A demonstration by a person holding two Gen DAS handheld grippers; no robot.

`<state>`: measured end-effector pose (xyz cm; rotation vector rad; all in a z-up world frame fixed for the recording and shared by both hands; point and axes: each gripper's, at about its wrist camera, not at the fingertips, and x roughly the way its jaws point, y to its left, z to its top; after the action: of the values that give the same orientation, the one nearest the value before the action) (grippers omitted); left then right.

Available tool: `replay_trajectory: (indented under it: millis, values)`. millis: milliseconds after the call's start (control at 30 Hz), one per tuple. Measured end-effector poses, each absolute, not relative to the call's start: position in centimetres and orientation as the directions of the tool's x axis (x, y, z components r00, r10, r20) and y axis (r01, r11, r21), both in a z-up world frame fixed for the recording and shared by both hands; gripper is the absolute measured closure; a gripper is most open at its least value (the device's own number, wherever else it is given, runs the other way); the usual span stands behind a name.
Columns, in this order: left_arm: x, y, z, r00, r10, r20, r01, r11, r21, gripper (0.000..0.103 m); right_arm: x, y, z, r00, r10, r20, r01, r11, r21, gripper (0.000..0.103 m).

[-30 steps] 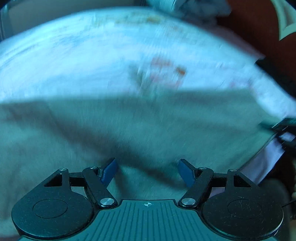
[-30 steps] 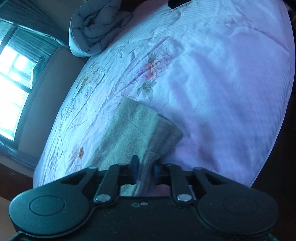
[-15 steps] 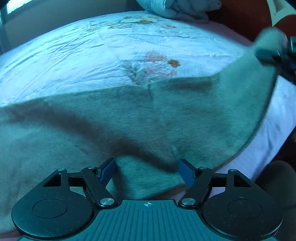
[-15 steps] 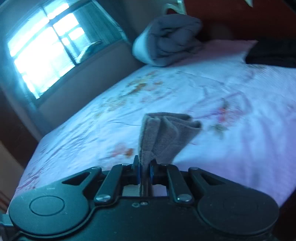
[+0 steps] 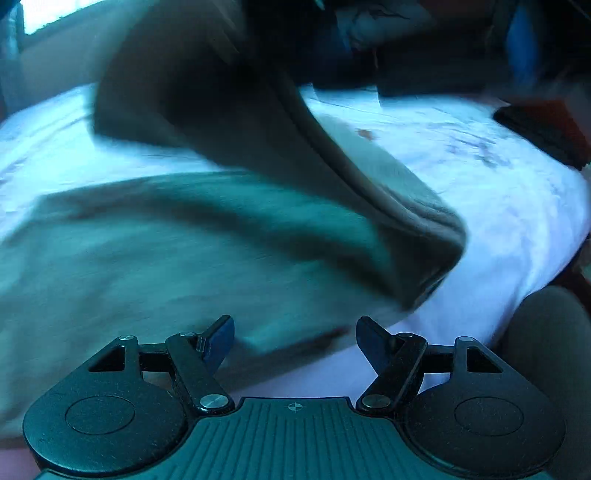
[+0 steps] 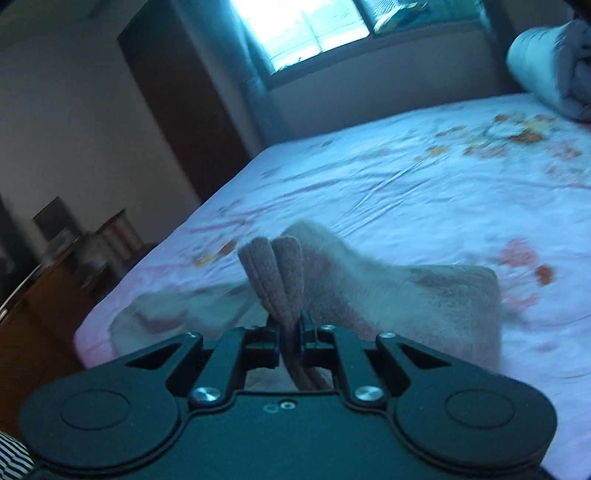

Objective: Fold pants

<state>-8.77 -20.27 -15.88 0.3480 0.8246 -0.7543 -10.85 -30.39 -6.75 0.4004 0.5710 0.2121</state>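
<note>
Grey fleece pants (image 5: 155,251) lie across the near part of a bed with a white flowered sheet (image 5: 498,192). My left gripper (image 5: 295,338) is open and empty, low over the near edge of the pants. My right gripper (image 6: 290,328) is shut on the doubled leg end of the pants (image 6: 280,273) and holds it up above the bed. In the left wrist view that lifted end (image 5: 229,96) arches over the flat part, with a fold (image 5: 417,221) at the right.
A rolled grey duvet (image 6: 550,62) sits at the bed's head. A dark garment (image 5: 543,129) lies at the far right of the bed. A window (image 6: 306,26), a dark wardrobe (image 6: 177,96) and a wooden side table (image 6: 55,280) stand beyond the bed.
My right gripper has swung the held pant end up and leftward over the rest of the pants, forming a fold at the right. My left gripper stayed open near the front edge.
</note>
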Motion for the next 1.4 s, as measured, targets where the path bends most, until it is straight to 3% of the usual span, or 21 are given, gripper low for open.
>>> replay_trajectory:
  millis: [167,333,467,567,633,767,1000,1167,1233,1367,1400]
  values:
    - [-6.4,-10.9,-14.4,0.541,-0.38,-0.75,0.592,0.805,0.019,0.029,-8.5,-27.2,-9.7,0.772,0.382,-0.508,-0.107,0.866,0.488,0.102]
    - [-2.5,-3.7,-13.0,0.585,-0.327,-0.742,0.403,0.911,-0.084,0.029,-7.2,-23.2,-11.7,0.756,0.384,-0.53,-0.106,0.871,0.479,0.102]
    - [-0.2,-1.2,-13.0,0.526,-0.413,-0.744,0.35,0.902,-0.253,0.029,-7.3,-21.7,-11.4,0.796,0.34,-0.501,-0.103,0.891,0.442,0.102]
    - [1.7,-1.6,-14.1,0.431,-0.499,-0.752,0.299,0.865,-0.402,0.029,-6.9,-20.4,-13.4,0.739,0.346,-0.578,-0.105,0.907,0.407,0.102]
    - [2.5,-2.4,-15.1,0.38,-0.538,-0.752,0.27,0.842,-0.466,0.029,-7.1,-20.1,-14.4,0.707,0.341,-0.62,-0.102,0.916,0.388,0.098]
    - [3.2,-4.4,-16.3,0.341,-0.533,-0.774,0.257,0.845,-0.469,0.029,-7.4,-20.3,-15.0,0.687,0.345,-0.64,-0.1,0.917,0.386,0.095]
    - [3.2,-6.0,-16.5,0.338,-0.543,-0.769,0.232,0.84,-0.49,0.028,-9.5,-21.5,-13.4,0.71,0.35,-0.611,-0.117,0.914,0.389,0.068]
    - [3.6,-7.4,-16.5,0.285,-0.563,-0.776,0.267,0.824,-0.5,0.028,-12.6,-24.6,-12.0,0.796,0.223,-0.563,-0.008,0.933,0.359,0.074]
    - [4.0,-7.4,-17.4,0.27,-0.585,-0.765,0.237,0.81,-0.536,0.028,-13.3,-26.7,-12.2,0.813,0.16,-0.56,0.07,0.927,0.367,0.081]
    - [4.1,-7.8,-17.7,0.289,-0.624,-0.726,0.22,0.781,-0.584,0.03,-13.7,-29.3,-13.6,0.778,0.033,-0.627,0.207,0.929,0.307,0.091]
    - [4.1,-8.0,-17.5,0.303,-0.631,-0.714,0.232,0.776,-0.587,0.046,-13.7,-29.5,-14.1,0.762,0.034,-0.646,0.217,0.928,0.304,0.094]
